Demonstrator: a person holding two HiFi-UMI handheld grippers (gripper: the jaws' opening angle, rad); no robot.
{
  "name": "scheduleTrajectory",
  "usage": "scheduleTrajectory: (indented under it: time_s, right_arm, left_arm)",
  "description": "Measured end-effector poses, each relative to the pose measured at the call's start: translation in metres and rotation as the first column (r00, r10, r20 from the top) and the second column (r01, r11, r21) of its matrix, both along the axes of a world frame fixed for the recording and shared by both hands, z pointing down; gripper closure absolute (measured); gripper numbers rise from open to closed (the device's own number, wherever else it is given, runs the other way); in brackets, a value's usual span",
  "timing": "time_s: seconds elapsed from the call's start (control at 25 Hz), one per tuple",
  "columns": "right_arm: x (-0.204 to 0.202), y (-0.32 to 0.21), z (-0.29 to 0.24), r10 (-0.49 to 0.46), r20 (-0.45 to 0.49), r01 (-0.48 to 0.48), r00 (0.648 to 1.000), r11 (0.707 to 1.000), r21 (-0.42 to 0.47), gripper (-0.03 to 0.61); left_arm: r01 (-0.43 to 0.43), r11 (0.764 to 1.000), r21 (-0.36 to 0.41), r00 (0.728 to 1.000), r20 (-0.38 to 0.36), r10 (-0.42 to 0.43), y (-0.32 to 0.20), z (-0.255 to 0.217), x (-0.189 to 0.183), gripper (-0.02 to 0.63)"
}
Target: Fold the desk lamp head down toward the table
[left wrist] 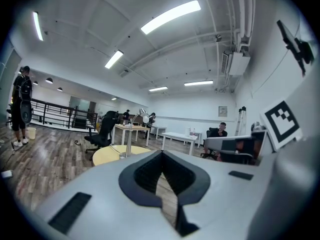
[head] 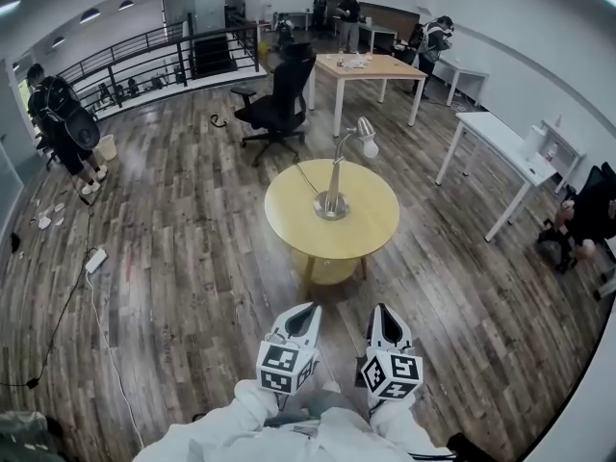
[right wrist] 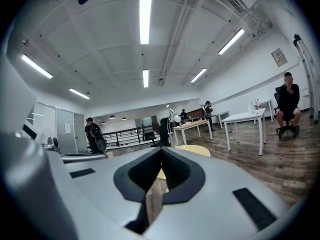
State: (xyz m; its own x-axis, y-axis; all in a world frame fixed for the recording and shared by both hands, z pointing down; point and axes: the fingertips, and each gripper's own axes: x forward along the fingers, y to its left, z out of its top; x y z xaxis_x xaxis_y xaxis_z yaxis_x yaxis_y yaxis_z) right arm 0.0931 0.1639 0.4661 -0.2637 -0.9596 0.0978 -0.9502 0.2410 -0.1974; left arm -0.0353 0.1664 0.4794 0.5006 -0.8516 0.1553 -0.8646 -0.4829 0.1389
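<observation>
Out on the floor well short of the round yellow table (head: 289, 221), left gripper (head: 308, 308) and right gripper (head: 384, 310) both hold jaws closed on nothing; desk lamp (head: 337, 173) stands mid-table, head (head: 367, 141) raised, so best close in, brace the base (head: 331, 208), and press the head down gently.

At twelve o'clock I see a black office chair (head: 279, 104) standing on the plank floor (head: 192, 258), with a wood-topped bench (head: 371, 65) just beyond it at one. A white bench (head: 500, 142) sits at two o'clock. At ten, a person with a backpack (head: 63, 128) stands near the black railing (head: 154, 56). A white power strip (head: 95, 260) lies at nine.
</observation>
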Motion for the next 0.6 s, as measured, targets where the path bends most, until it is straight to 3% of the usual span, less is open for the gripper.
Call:
scheduleTrajectory:
  time_s: [0.6]
  right_arm:
    - [0.003, -0.149, -0.001, -0.047, 0.006, 0.047, 0.999, 0.999, 0.009, 0.566]
  left_arm:
    - [0.069, 0.997, -0.015, 0.998, -0.002, -0.069, -0.142, 0.008, 0.001, 0.614]
